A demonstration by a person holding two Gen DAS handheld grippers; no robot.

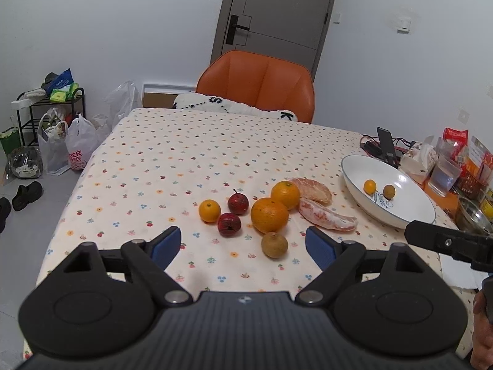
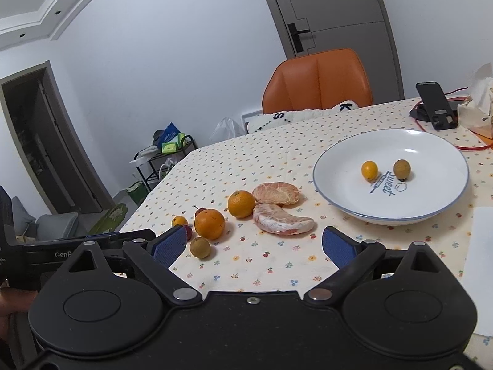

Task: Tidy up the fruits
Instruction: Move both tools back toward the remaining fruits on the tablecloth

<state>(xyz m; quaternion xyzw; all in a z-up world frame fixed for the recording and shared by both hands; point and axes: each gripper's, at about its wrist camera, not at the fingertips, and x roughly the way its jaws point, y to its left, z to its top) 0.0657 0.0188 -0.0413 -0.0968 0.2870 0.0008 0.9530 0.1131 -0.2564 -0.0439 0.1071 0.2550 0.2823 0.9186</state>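
Pomelo segment (image 2: 282, 219) lies flat, long axis pointing toward plate (image 2: 339, 206).

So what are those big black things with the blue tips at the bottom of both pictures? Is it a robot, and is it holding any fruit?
It is not a robot. A person holds two grabbing tools, one in each hand, and each tool carries a camera looking out along its fingers. One picture comes from the left gripper, the other from the right gripper. The blue bits are soft pads on the fingers. Both grippers are open and hold nothing.

On the dotted tablecloth lie two big oranges, a small orange, two dark red fruits, one brown fruit and two peeled pomelo pieces. The white plate already holds a tiny orange fruit and a small brown one.
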